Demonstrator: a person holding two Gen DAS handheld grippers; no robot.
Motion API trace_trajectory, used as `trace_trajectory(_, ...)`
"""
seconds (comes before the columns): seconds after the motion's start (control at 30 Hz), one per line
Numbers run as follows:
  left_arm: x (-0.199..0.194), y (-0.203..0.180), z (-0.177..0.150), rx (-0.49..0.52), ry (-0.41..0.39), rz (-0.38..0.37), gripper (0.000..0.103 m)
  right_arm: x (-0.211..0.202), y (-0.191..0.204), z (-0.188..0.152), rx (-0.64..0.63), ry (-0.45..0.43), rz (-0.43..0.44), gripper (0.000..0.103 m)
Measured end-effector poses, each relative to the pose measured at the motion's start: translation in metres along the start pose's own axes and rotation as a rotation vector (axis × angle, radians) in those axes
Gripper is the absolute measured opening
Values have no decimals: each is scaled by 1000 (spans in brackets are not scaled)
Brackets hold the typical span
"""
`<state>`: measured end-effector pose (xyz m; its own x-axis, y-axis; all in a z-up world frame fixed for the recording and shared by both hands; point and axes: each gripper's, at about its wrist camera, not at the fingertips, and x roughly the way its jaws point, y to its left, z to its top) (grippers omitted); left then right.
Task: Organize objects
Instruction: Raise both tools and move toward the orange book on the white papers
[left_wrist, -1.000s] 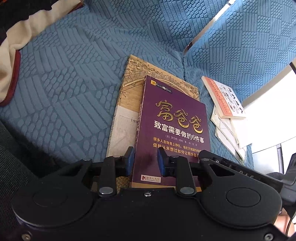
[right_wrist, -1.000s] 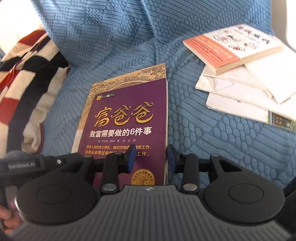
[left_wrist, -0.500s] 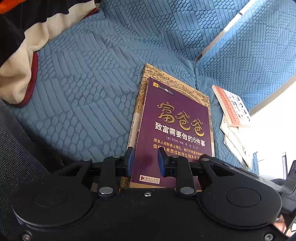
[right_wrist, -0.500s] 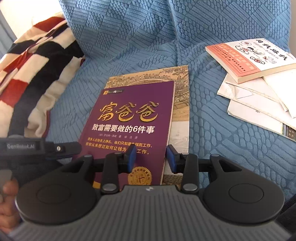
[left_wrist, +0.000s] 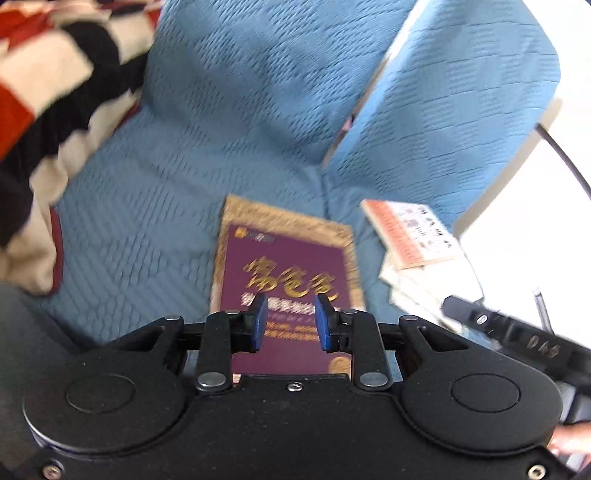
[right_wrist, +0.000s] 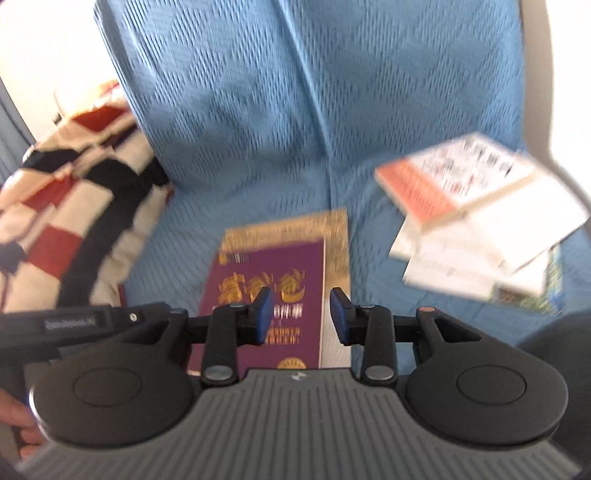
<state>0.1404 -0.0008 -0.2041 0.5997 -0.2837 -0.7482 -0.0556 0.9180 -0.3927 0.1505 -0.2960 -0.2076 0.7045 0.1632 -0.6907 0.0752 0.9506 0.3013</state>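
Note:
A purple book (left_wrist: 288, 258) with gold lettering lies on top of a tan book (left_wrist: 280, 218) on the blue sofa seat; both also show in the right wrist view, the purple book (right_wrist: 266, 269) over the tan book (right_wrist: 336, 236). My left gripper (left_wrist: 290, 321) is open and empty, held above the purple book's near end. My right gripper (right_wrist: 301, 315) is open and empty above the same stack's near right edge. An orange-and-white book (right_wrist: 450, 177) lies on loose white papers (right_wrist: 480, 258) to the right.
A red, black and cream striped blanket (right_wrist: 66, 206) is heaped at the left of the seat, also in the left wrist view (left_wrist: 44, 110). The blue textured sofa back (right_wrist: 314, 92) rises behind. The other gripper's black body (left_wrist: 517, 339) shows at right.
Both grippers have pulled back and up from the book stack, so it looks smaller. The purple book now sits squarer on the tan book. Both views are motion-blurred.

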Motion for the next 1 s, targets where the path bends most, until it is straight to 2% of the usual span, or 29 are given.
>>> trace_trajectory(0.17,-33,-26,13,54,-49,-33,24,-56,6,15,-28,-109,-14,38)
trace_trajectory(0.33,-53,-43,18,75,-71,-65,24,-90,8,12,-35,-145,1,38)
trace_trajectory(0.53,-71,-56,12,90,-97,-70,25,-115,11,-4,-77,-174,-39,38)
trace_trajectory(0.67,-82,-65,5,104,-111,-77,25,-130,7,-9,-44,-182,-29,38)
trace_trajectory(1.0,-87,-85,-10,124,-112,-95,30,-146,-8,-22,-1,-184,-78,38)
